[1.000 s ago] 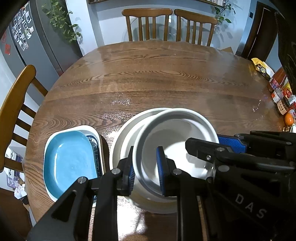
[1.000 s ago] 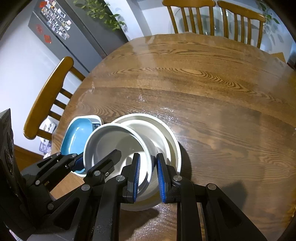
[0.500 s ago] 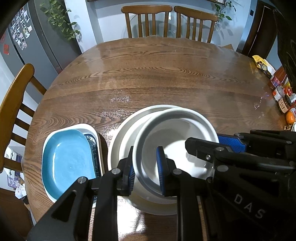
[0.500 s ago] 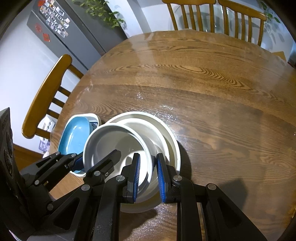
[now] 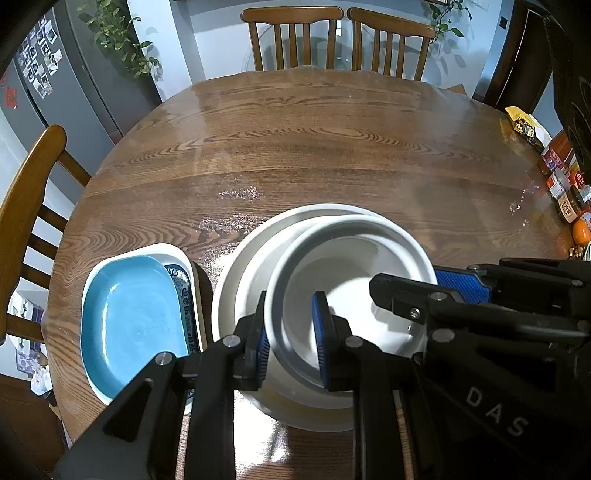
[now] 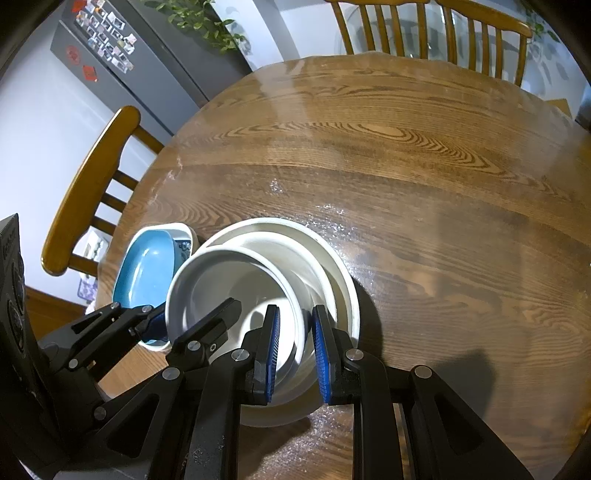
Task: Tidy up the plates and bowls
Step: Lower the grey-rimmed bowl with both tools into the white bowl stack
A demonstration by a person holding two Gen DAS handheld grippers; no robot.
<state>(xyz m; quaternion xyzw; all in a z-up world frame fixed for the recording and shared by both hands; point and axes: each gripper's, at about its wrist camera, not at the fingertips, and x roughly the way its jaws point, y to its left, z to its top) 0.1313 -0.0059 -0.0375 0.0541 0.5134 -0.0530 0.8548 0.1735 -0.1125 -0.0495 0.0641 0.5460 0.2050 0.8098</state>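
Note:
A white bowl [image 5: 351, 291] [image 6: 221, 295] hangs over a larger white bowl [image 5: 240, 266] [image 6: 332, 258] on the round wooden table [image 5: 314, 140]. Whether it rests in the larger bowl I cannot tell. My left gripper [image 5: 290, 310] is shut on its left rim. My right gripper [image 6: 295, 332] is shut on its right rim. Each gripper also shows in the other's view: the right gripper [image 5: 432, 288] and the left gripper [image 6: 184, 319]. Just left of the bowls lies a blue plate [image 5: 129, 317] [image 6: 147, 269] inside a white dish with a blue pattern [image 5: 184, 291].
Jars [image 5: 565, 192], an orange [image 5: 580, 232] and a snack packet [image 5: 524, 125] crowd the table's right edge. A wooden chair [image 5: 26, 206] stands at the left and two more chairs [image 5: 291, 33] at the far side. A grey fridge [image 6: 147, 55] stands behind.

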